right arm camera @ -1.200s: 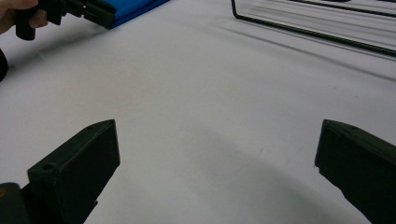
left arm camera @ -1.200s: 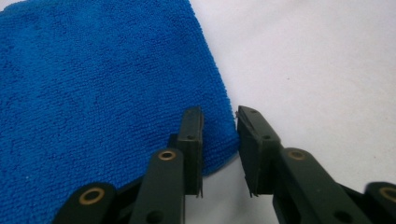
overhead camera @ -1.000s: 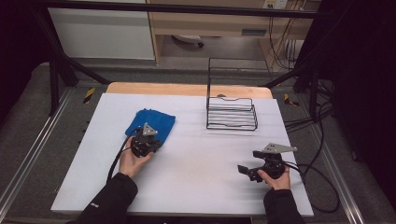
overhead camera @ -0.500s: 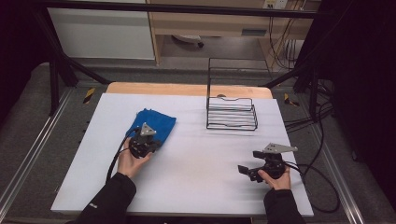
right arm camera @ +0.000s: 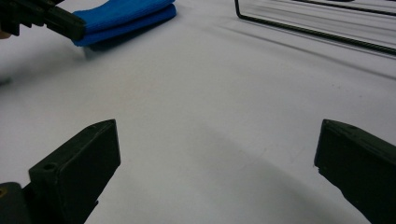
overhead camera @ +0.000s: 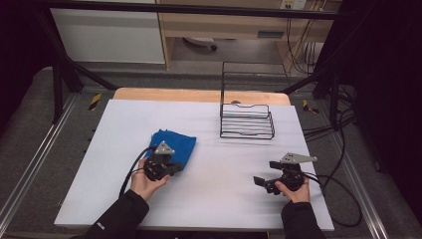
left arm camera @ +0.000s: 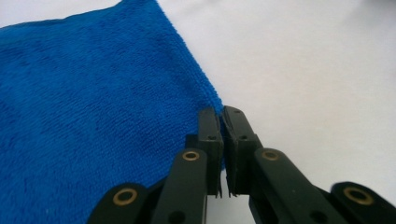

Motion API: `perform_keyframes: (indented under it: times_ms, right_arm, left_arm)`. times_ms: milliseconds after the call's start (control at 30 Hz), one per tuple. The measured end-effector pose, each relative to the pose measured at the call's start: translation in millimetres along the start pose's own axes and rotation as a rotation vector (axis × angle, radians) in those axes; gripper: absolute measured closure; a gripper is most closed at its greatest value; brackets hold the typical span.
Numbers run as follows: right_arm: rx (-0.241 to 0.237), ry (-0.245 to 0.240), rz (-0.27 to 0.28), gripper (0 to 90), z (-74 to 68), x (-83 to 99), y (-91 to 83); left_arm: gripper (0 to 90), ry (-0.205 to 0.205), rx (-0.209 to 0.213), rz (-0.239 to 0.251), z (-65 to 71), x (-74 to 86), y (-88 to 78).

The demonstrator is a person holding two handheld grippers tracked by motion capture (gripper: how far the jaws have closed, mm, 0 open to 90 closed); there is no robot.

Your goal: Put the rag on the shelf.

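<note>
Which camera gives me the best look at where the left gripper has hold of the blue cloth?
The left gripper view: the left gripper is shut on the blue cloth at its corner, seen close up. The high view shows the cloth's whole outline on the table, with the gripper covering the pinch. The right gripper view catches its folded edge from far off.

Left claw (left arm camera: 223,122) clamped tight; right claw (right arm camera: 217,158) spread wide.
</note>
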State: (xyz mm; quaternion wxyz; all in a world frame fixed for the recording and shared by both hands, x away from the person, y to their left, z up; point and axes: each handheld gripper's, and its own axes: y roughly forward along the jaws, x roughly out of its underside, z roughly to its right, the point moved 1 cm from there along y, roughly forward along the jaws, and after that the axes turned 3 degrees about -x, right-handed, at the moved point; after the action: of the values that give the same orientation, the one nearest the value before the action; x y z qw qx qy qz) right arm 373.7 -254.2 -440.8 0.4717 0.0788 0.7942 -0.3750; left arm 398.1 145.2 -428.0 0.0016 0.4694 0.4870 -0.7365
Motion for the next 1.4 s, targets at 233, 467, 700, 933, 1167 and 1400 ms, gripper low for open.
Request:
perform_keyframes:
  times_ms: [233, 467, 700, 933, 1167, 1400]
  right_arm:
    - [0.0, -0.002, -0.003, 1.0, 0.2, 0.1, 0.7]
    - [-0.002, -0.004, -0.003, 0.9, 0.4, 0.0, 0.8]
    - [0.008, -0.008, 0.001, 1.0, -1.7, -0.8, 1.1]
    - [0.043, -0.011, 0.012, 1.9, -13.1, -6.6, 7.5]
    - [0.081, -0.024, -0.008, 4.4, -41.3, -18.8, 31.1]
    - [0.063, -0.016, -0.06, 9.7, -75.0, -28.2, 69.9]
  left_arm:
    - [86.1, -0.007, 0.051, 0.008, 26.5, -2.1, 7.3]
    - [85.4, 0.013, 0.062, 0.012, 50.3, -4.1, 20.7]
    - [72.2, 0.045, 0.084, -0.007, 52.3, -3.7, 23.7]
    - [48.9, 0.053, 0.059, 0.036, 30.5, -3.9, -5.6]
    - [29.9, 0.022, -0.005, 0.059, -11.4, 10.0, -33.5]
    - [14.3, -0.007, -0.046, 0.075, -41.5, 36.3, -53.2]
